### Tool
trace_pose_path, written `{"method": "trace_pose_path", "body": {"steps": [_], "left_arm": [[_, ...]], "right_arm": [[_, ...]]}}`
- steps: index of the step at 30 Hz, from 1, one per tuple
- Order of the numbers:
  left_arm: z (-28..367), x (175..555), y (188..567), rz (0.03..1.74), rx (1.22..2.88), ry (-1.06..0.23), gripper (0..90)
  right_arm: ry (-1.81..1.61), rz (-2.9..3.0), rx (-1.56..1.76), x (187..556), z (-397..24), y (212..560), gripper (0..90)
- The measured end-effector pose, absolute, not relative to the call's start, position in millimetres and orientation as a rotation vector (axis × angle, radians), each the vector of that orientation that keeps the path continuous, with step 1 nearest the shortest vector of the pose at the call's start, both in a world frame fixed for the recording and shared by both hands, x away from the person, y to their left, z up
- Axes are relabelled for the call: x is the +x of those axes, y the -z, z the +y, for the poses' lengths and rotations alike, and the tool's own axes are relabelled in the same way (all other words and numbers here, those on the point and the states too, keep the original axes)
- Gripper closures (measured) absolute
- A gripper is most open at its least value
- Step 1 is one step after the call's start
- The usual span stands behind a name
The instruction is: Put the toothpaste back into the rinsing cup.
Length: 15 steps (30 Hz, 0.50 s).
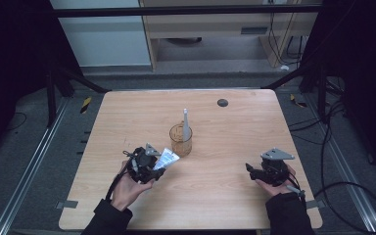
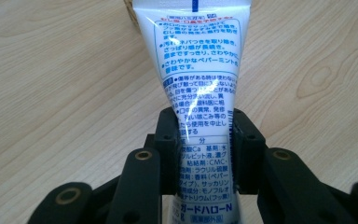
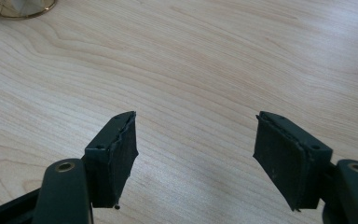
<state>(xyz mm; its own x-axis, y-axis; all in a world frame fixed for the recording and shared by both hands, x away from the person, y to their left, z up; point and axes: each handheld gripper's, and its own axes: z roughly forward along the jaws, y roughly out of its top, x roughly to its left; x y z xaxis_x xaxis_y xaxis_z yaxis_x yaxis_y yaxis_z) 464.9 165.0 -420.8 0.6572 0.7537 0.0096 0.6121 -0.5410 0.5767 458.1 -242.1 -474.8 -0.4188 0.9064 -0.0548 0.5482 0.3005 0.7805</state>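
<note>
- White toothpaste tube (image 2: 193,88) clamped between pads of left hand-held gripper (image 1: 149,169), gripped near its lower end, lifted clear of worktop (image 1: 225,196); in high view tube (image 1: 167,157) angled toward 1 o'clock, pointing at amber cup (image 1: 180,140).
- Cup standing near worktop centre, just beyond tube tip, apart from it; grey toothbrush (image 1: 186,123) already upright inside.
- Progress, as judged: pick-up done, tube in the air; drop into cup beside brush likely remaining, then release. Roughly halfway.
- Label: blue Japanese print on white, some red lines near top; readable bits include "さわやかなペパーミント" (fresh peppermint), ingredient block with "CMC", "モノフルオ", "ナトリウム(フッ素)", and along bottom "ガードハローN". Rest too small to read.
- Right hand-held gripper (image 3: 196,158) released, jaws wide, nothing between pads; in high view (image 1: 262,171) low at 4 o'clock of cup, well apart from it, idle.
- Small dark round spot (image 1: 222,102) at 1 o'clock of cup near far edge; no writing visible on it.
</note>
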Motion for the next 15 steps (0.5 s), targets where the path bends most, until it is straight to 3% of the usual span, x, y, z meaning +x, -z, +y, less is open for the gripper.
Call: {"method": "trace_pose_path", "body": {"steps": [15], "left_arm": [[194, 477, 388, 1.133, 2.085, -0.518, 67.9]], "right_arm": [[-0.957, 2.063, 1.292, 459, -242, 475, 29.3]]}}
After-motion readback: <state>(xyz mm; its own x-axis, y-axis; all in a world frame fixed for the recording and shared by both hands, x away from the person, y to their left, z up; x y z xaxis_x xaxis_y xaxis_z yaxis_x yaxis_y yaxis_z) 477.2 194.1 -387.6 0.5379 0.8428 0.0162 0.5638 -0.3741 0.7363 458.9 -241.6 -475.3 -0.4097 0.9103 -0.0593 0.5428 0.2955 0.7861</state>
